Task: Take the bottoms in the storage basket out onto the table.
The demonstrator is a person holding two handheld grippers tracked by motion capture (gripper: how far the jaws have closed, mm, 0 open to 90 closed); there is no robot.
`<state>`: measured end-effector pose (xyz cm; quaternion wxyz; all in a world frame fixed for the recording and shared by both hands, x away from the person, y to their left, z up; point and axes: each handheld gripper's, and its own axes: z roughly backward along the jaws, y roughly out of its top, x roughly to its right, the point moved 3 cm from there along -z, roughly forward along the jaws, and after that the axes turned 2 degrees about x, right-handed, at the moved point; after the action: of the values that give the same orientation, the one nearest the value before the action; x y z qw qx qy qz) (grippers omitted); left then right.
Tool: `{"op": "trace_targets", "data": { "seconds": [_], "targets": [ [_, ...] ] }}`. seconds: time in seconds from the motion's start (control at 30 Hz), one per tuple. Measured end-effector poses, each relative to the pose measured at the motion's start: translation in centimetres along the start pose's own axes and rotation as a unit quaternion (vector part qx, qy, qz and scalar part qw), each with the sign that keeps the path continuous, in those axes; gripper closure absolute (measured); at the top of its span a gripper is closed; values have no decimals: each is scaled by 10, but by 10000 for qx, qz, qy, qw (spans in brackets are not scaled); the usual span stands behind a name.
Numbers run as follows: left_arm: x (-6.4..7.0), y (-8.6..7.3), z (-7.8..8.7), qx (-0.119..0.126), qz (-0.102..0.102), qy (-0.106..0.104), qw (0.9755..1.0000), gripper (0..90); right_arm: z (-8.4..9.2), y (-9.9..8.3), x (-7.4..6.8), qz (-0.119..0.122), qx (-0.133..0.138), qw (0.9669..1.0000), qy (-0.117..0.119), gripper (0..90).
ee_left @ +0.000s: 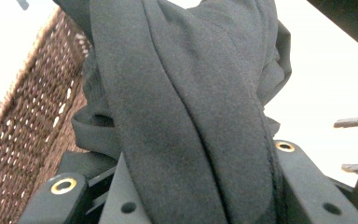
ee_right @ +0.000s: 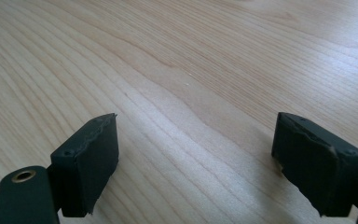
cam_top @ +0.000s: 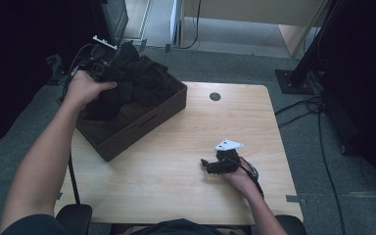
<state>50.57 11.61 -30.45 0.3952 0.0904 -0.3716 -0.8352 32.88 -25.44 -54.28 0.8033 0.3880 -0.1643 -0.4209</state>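
Your left gripper [cam_top: 108, 68] sits at the upper left of the high view, above the brown wicker basket [cam_top: 142, 125], with its jaws clamped on a thick fold of black cloth [cam_top: 137, 81]; the rest of the cloth seems to hang down into the basket, though it is too dark to be sure. Your right gripper [cam_top: 206, 165] rests at the lower right on the wooden table [cam_top: 176, 161], jaws spread wide with nothing between them.
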Motion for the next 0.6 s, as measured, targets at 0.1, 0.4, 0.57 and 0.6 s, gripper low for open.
{"op": "trace_targets", "data": {
  "seconds": [0.1, 0.4, 0.57, 0.6],
  "targets": [
    [9, 3, 9, 151, 22, -28, 9999, 675, -1, 1, 0, 23, -10, 10000, -6, 142],
    [40, 10, 30, 276, -137, -165, 9994, 674, 2, 2, -1, -30, 5, 10000, -10, 142],
    [68, 10, 35, 291, -360, -295, 9985, 673, 4, 1, 6, -58, 43, 10000, -53, 143],
    [74, 10, 35, 300, -405, -347, 9981, 673, 5, 1, 7, -75, 48, 9999, -59, 143]
  ]
}}
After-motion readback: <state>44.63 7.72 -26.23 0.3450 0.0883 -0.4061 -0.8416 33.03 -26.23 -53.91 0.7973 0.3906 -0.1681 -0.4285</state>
